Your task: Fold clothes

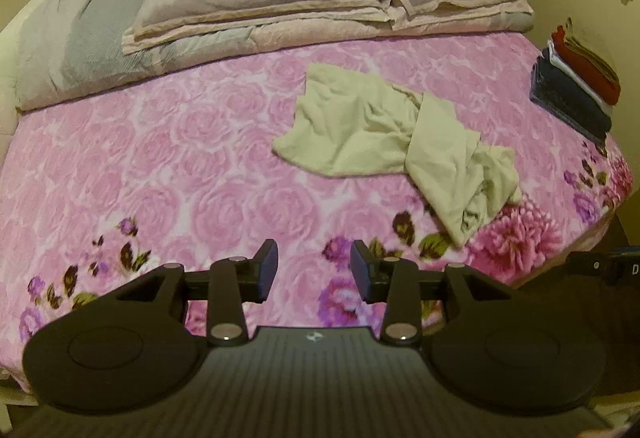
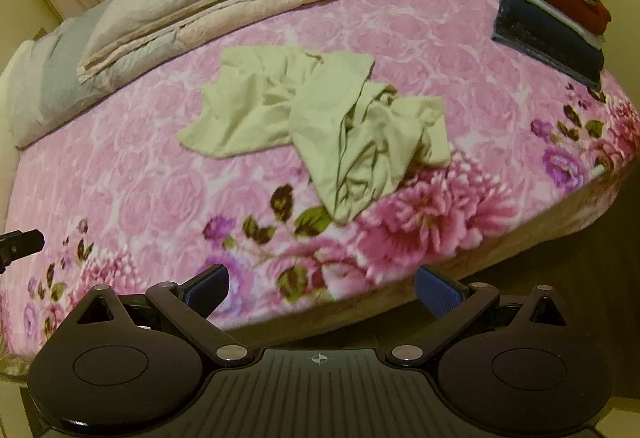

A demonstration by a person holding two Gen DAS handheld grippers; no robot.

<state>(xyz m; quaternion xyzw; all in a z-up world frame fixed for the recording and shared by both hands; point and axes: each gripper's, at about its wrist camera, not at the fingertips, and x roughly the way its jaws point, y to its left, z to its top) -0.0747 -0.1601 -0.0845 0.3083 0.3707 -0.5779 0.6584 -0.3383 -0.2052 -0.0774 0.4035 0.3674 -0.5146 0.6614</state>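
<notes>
Ahead of both your tongs, the crumpled shirt (image 1: 394, 134) lies on the bed (image 1: 160, 158), stretched diagonally toward your right. Left tongs (image 1: 314, 270) and right tongs (image 2: 320, 296) are both open, empty. Right's nearer, I reckon.

1. A single pale letter "D" shows on a dark object (image 1: 608, 268) at the right edge of the left wrist view, just beyond the foot of the bed. Whatever follows the letter is cut off by the edge of the view.
2. A small crosshair mark, a circle crossed by two lines, sits on the ribbed black body of the left gripper (image 1: 314, 264) and likewise on the right gripper (image 2: 320, 288). It carries no letters.
3. Nothing else is legible.
</notes>
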